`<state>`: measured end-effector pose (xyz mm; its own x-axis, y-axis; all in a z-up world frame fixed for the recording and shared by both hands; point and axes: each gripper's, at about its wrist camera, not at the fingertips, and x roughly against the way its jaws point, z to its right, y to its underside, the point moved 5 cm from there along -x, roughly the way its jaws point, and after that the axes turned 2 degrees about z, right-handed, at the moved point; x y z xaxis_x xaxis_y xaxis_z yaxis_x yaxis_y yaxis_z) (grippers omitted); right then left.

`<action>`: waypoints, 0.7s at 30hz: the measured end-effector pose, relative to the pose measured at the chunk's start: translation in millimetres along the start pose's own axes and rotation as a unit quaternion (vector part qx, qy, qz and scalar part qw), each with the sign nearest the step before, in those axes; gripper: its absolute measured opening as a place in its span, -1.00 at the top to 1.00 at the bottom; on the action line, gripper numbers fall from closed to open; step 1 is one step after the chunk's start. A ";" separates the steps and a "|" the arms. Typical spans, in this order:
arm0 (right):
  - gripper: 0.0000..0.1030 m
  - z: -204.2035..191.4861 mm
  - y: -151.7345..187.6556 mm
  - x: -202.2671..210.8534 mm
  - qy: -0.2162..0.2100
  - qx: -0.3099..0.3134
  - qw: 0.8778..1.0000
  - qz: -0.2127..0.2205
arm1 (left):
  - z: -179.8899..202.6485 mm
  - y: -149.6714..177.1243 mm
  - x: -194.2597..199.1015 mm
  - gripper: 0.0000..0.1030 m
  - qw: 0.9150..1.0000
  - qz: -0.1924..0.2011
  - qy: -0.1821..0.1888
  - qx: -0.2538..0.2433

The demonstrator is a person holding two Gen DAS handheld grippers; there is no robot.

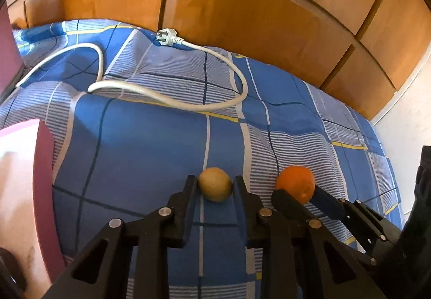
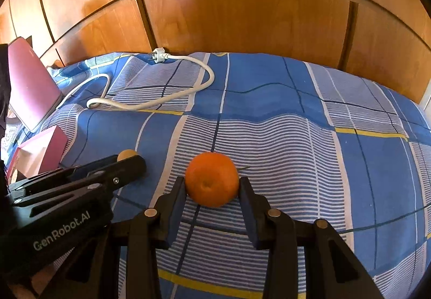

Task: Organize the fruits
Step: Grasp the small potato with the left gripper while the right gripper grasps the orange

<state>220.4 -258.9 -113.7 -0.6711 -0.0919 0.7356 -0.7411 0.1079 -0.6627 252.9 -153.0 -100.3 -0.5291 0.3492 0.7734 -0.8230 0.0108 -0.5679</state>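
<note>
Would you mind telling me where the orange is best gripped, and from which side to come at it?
Grip the orange across its widest middle, coming from the near side and slightly above, as the right gripper does now with one finger on each flank. It is round, with its dimple facing the camera, and it rests on soft bedding, so a lower pinch would likely snag the cloth.

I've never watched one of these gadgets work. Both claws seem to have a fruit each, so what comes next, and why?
Probably lift both. The left gripper is closed on the kiwi, the right gripper on the orange, and both fruits still rest on the blanket.
</note>
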 end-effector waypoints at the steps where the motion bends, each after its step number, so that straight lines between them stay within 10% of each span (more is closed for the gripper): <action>1: 0.23 0.3 0.3 0.7 0.000 0.000 1.000 -0.001 | -0.8 1.0 1.3 0.48 1.000 0.000 -0.002 0.001; 21: 0.25 14.7 58.7 57.2 0.010 -0.010 0.999 -0.032 | 29.8 88.7 52.7 0.49 0.998 -0.017 0.004 -0.054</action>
<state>138.2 -272.4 -112.6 -0.6222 -0.0788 0.7789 -0.7815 0.1216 -0.6119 145.9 -161.5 -101.6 -0.4998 0.3553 0.7899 -0.8124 0.1238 -0.5698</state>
